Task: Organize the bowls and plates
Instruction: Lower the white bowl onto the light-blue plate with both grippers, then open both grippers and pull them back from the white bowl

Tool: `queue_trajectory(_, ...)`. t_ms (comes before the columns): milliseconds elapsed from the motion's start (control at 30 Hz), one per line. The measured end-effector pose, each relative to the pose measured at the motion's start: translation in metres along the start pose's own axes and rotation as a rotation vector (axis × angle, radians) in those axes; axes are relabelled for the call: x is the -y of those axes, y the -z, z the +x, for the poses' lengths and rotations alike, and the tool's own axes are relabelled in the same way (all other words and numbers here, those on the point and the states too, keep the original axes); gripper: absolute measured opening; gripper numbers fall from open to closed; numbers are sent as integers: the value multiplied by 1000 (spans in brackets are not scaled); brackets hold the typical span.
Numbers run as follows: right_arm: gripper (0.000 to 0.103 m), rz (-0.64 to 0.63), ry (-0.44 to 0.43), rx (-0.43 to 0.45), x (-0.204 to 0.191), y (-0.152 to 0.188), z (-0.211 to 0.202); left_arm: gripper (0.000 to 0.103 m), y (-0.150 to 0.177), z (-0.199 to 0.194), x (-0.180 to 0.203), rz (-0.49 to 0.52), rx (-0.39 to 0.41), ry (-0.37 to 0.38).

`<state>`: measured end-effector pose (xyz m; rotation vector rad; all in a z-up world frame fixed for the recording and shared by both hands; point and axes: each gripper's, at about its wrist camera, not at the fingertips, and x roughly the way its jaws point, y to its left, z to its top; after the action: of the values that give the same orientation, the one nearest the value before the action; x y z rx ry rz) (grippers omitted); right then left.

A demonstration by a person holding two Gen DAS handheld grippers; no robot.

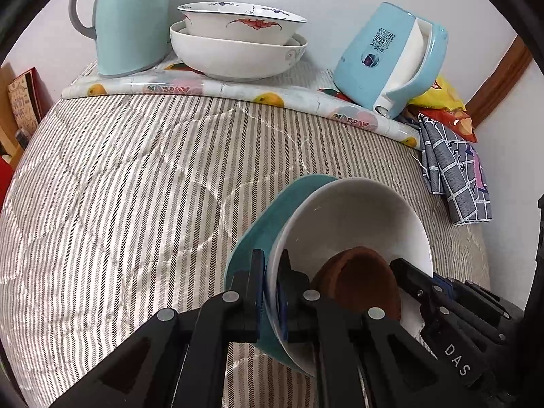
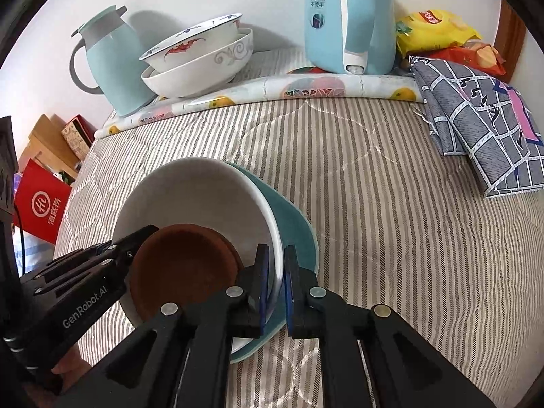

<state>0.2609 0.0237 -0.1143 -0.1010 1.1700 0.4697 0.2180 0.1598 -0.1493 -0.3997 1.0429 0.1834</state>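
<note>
Both grippers, left gripper [image 1: 270,292] and right gripper [image 2: 275,289], pinch opposite rims of the white bowl [image 1: 343,217].
Markings read "GenRobot.AI" and "DAS"; red bag [image 2: 40,200] carries "海底捞".

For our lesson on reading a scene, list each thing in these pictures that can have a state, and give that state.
Left hand-held gripper: shut on the rims of the white and teal bowls.
Right hand-held gripper: shut on the opposite rims.
White ceramic bowl: nested in the teal bowl, gripped from both sides.
Teal bowl: outermost of the stack.
Brown dish: lying inside the white bowl.
Patterned bowl: stacked in a plain white bowl.
Light blue kettle: upright, lid closed.
</note>
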Motion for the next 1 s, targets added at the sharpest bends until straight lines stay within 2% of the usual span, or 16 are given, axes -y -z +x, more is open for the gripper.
queue_trajectory(167,12,-2,0,-23,0,0,5,12,0,1,-2,-11,-19,21)
queue_trajectory(267,12,9,-15,-9,3,0,4,12,1,1,-3,-17,-21,39)
queue_trajectory(500,14,16,-15,12,7,-1,-3,18,1,0,-4,-15,-15,30)
queue_trajectory(633,23,2,3,13,8,1,-6,22,1,-5,-9,-27,-10,46)
queue_trajectory(900,29,1,-9,21,12,11,-20,32,4,-28,-13,-23,34,49)
queue_trajectory(1000,36,1,-5,36,14,17,-32,38,9,-41,-12,-22,60,48)
